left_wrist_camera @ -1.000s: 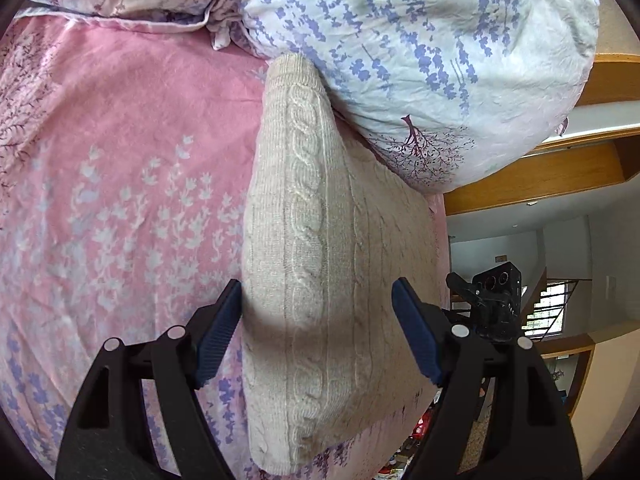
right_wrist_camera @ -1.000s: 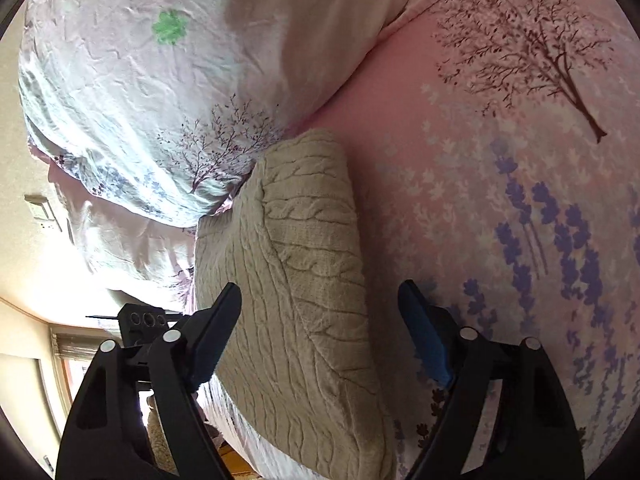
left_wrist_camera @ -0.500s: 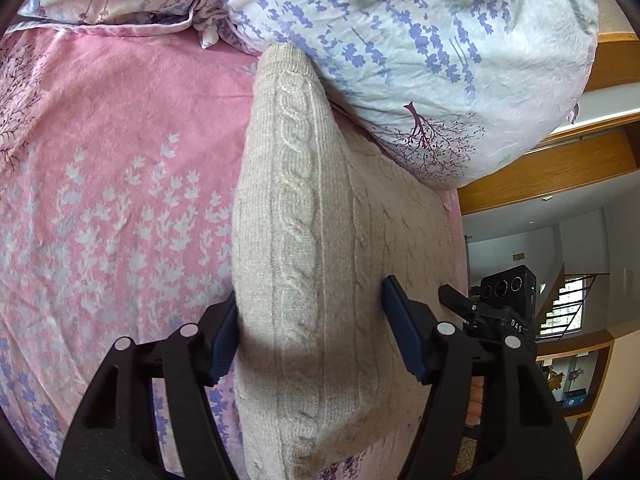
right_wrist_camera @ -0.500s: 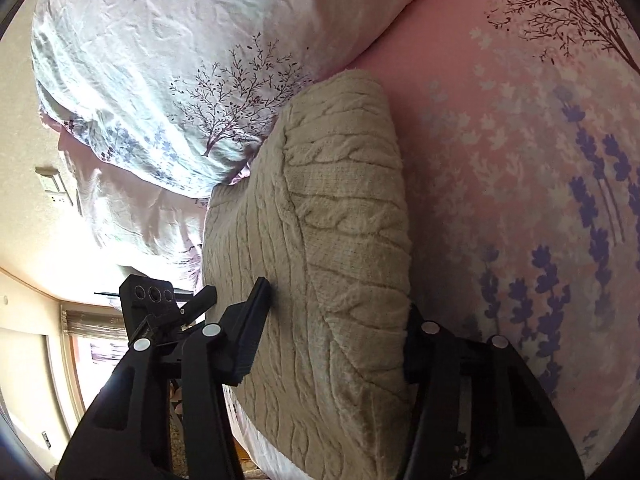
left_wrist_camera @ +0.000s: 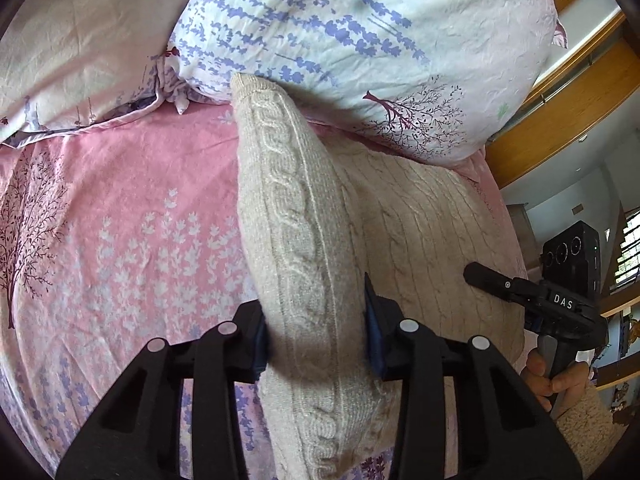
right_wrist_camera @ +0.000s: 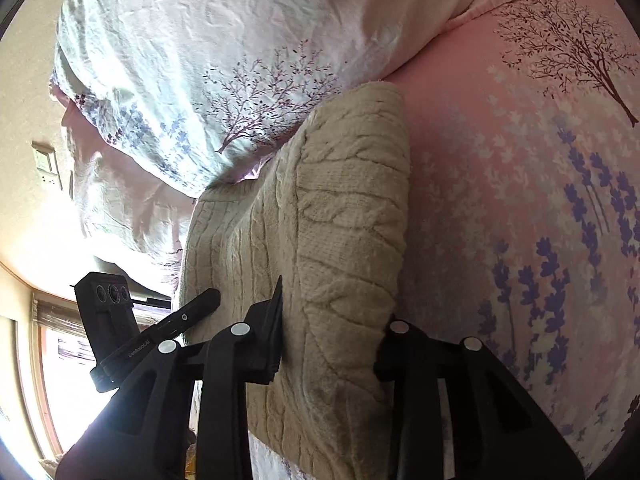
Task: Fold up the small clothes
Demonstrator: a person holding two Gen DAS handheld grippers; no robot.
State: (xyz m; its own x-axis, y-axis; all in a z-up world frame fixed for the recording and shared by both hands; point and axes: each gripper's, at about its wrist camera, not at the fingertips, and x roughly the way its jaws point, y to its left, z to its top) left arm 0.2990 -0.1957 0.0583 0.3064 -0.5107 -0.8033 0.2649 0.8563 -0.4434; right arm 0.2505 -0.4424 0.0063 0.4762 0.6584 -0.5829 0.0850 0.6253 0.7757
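My left gripper [left_wrist_camera: 316, 344] pinches a raised fold of the beige cable-knit sweater [left_wrist_camera: 304, 240]; my right gripper [right_wrist_camera: 332, 344] pinches its other edge. Sweater lies on the pink floral bed sheet [left_wrist_camera: 120, 208], its far end touching the lavender-print pillow [left_wrist_camera: 360, 40].

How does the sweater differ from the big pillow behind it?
The cable-knit sweater is plain beige with a raised braid texture; the pillow is smooth, pale cloth printed with purple sprigs and a tree. The sweater is pinched up into a ridge by the left gripper and right gripper; the pillow lies untouched and puffed. Both rest on the pink bedsheet, with the sweater's far end against the pillow.
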